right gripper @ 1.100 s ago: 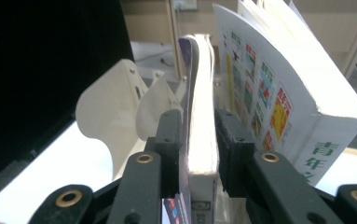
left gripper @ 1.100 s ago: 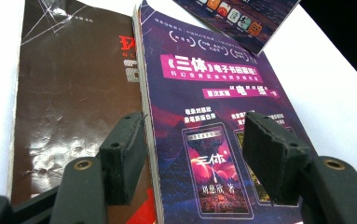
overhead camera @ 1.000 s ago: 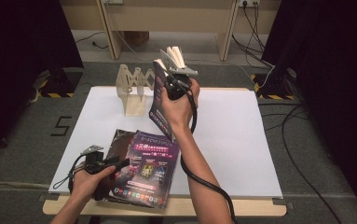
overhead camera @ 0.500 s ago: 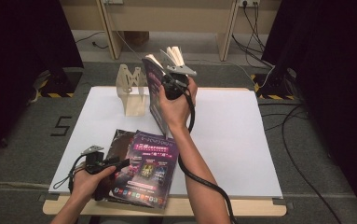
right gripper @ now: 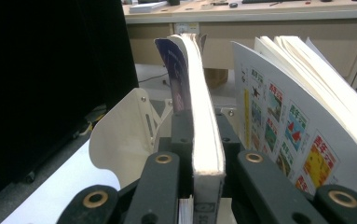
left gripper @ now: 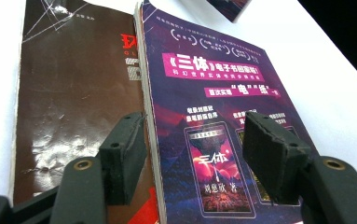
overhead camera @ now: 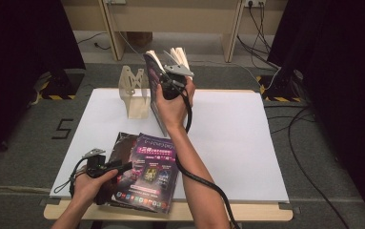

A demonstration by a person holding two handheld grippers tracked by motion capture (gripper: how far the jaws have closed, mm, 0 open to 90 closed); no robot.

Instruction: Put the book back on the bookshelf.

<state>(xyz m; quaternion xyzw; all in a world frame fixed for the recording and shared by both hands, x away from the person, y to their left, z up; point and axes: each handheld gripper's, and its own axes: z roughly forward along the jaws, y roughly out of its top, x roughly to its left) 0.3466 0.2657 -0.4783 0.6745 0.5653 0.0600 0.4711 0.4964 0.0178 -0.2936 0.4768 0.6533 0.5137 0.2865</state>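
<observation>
My right gripper is raised over the back of the table, shut on an upright dark-covered book. In the right gripper view the jaws pinch a thick block of its pages, having closed a little tighter on it within the last second. The other pages fan out to the right. A pale wooden book stand stands just left of the held book. My left gripper is open, low at the front left. Its jaws straddle the left edge of a purple book, which lies on a brown book.
A white sheet covers the table. The two stacked books lie at its front edge. Black cables trail from both grippers. Dark curtains flank the table, and a wooden bench stands on the floor behind it.
The right hand has carried the upright book slightly left, closer to the wooden stand. The left hand and the stacked books have stayed in place.
</observation>
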